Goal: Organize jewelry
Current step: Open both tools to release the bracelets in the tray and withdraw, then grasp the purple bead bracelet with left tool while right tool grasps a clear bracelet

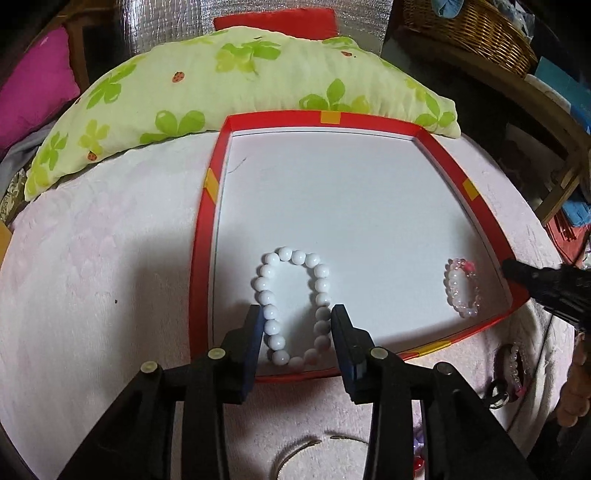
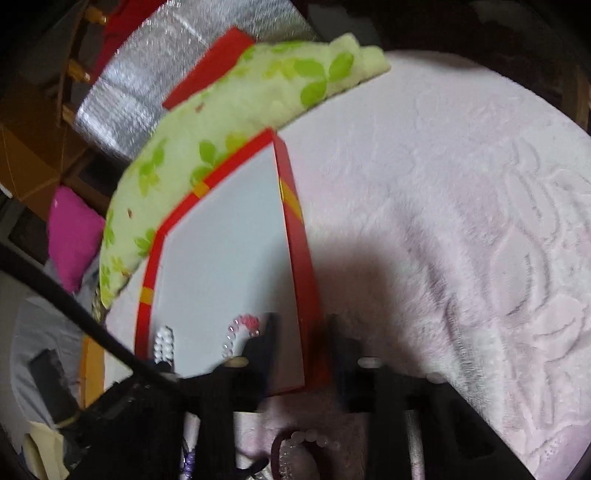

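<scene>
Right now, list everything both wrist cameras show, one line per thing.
Shallow red box lid with white floor: one, red with yellow tabs, on the blanket.
White round-bead bracelet: one, white, inside the lid near its front edge, between the left fingers.
Clear and pink bead bracelet: one, inside the lid's right side.
Fluffy pale pink blanket: one, under everything.
Green leaf-print pillow: one, behind the lid.
Magenta cushion: one, far left.
Wicker basket: one, brown, top right.
Loose bead bracelets: several, on the blanket before the lid.
Left gripper: black, open, astride the white bracelet.
Right gripper: black, open, at the lid's right wall.
</scene>
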`<action>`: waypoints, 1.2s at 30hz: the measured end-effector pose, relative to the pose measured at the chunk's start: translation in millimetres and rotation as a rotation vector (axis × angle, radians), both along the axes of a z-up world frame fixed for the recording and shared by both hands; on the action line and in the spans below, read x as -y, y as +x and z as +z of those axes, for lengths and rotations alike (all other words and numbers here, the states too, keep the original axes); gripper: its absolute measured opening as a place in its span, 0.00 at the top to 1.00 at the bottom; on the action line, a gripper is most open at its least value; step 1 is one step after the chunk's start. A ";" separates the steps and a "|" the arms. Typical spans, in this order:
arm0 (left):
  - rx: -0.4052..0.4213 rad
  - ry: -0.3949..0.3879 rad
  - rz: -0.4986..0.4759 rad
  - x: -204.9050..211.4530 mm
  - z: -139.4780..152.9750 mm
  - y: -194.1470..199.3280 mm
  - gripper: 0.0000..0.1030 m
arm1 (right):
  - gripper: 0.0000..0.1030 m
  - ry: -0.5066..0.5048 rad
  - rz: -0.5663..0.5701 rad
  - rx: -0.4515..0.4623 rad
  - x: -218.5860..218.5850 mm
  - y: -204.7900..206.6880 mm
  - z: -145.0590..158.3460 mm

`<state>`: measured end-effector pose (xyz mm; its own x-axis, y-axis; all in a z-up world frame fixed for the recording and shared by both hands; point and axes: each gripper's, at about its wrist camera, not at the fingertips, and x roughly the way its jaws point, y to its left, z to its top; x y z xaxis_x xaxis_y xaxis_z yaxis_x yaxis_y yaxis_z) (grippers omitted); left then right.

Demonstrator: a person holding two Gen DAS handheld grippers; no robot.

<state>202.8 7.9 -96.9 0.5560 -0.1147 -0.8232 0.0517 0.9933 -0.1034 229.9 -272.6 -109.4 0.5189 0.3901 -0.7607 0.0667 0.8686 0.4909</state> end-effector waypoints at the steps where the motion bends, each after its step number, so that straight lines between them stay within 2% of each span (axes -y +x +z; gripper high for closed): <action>1: 0.000 -0.005 0.001 0.4 -0.4 -1.1 0.62 | 0.80 -0.024 -0.002 0.010 -2.2 1.4 1.0; 4: -0.008 -0.034 0.000 -1.5 -1.2 -3.9 0.62 | 0.81 -0.055 -0.002 0.032 -6.5 5.0 3.2; 10: -0.010 -0.056 -0.014 1.1 -2.6 -13.1 0.62 | 0.81 -0.034 0.000 0.053 -8.5 21.5 0.2; 14: -0.006 -0.051 0.015 -4.9 -0.4 -16.4 0.50 | 0.79 0.014 -0.031 0.039 -1.6 18.5 2.2; 15: 0.002 -0.040 0.026 -7.7 2.2 -18.8 0.50 | 0.75 0.014 -0.032 0.037 -1.1 16.9 4.3; 18: 0.040 -0.026 0.026 -11.1 12.4 -29.0 0.50 | 0.66 0.017 -0.029 0.048 7.0 2.5 9.6; 22: 0.104 0.009 0.021 -12.1 28.6 -49.1 0.45 | 0.65 0.061 -0.007 0.027 23.8 -26.4 10.3; 27: 0.108 -0.052 0.048 -17.7 32.9 -83.7 0.45 | 0.65 0.055 0.051 0.050 29.7 -53.3 15.5; 30: 0.102 -0.059 0.027 -9.0 31.7 -104.1 0.45 | 0.65 0.099 0.086 0.040 31.2 -71.1 11.4; 36: 0.103 -0.022 -0.116 20.7 21.4 -136.2 0.45 | 0.65 0.179 0.156 0.006 25.1 -93.5 -1.3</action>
<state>66.7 -12.8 -75.6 0.6191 -0.2003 -0.7593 0.1773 0.9776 -0.1133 136.5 -297.7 -110.7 0.4459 0.5943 -0.6693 -0.0648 0.7672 0.6381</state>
